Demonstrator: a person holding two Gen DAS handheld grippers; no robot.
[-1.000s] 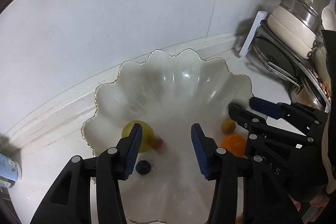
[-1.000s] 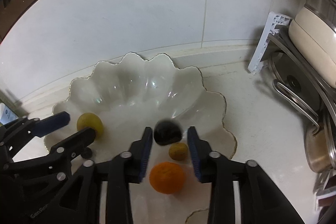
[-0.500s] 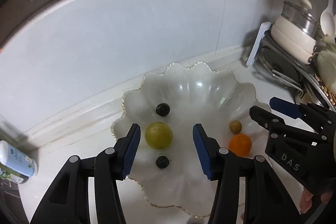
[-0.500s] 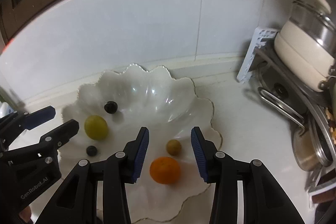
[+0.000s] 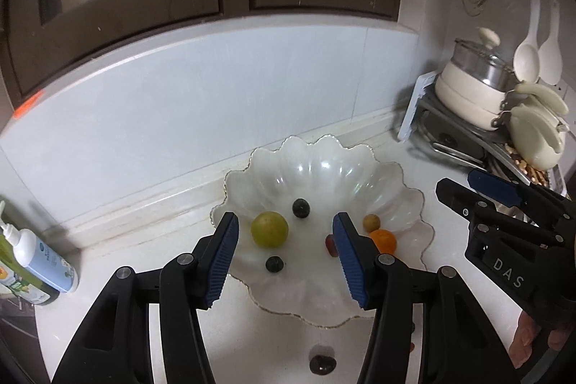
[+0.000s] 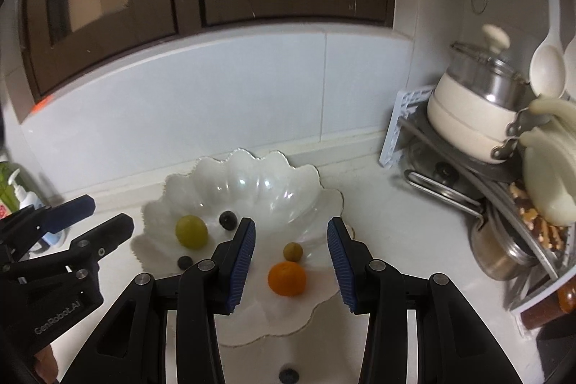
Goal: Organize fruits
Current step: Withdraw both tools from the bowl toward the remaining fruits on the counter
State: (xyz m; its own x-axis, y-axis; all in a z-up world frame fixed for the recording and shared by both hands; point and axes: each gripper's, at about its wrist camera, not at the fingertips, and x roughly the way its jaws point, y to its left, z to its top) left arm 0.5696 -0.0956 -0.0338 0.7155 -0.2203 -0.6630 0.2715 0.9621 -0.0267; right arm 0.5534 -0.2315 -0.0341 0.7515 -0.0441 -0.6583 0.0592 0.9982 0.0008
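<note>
Nearest the left wrist camera, the left gripper (image 5: 284,254) hangs above the counter with its ribbed blue pads spread wide and nothing between them; the right gripper (image 6: 291,263) does the same in its own view, jaws parted and empty, and it shows again at the right edge of the left view, clear of the dish. Below each gripper, on bare white countertop (image 5: 118,261) just short of the dish's near edge, lies a small dark fruit: one dark, glossy and irregular (image 5: 323,364), the other a round blue-black berry (image 6: 288,375). Beyond them sits the scalloped dish (image 5: 381,168), glossy translucent white with a thin gilt line along its wavy rim, its back wall rising higher than the low front lip. Inside it, well spaced, are a smooth green round fruit (image 5: 269,228), a blueberry (image 5: 274,263) near the front, a dark grape (image 5: 301,207) farther in, a small tan fruit (image 6: 292,251) and a dimpled orange mandarin (image 6: 287,278) just beside each other; a reddish piece (image 5: 329,243) is partly hidden by the left gripper's right pad. Open counter runs left to a pump bottle (image 5: 39,258) and right to a metal rack (image 6: 450,164) holding a cream pot with a glass lid (image 6: 475,103). Behind the dish a raised ledge meets the pale tiled wall (image 5: 216,89), under dark wooden cabinet doors.
</note>
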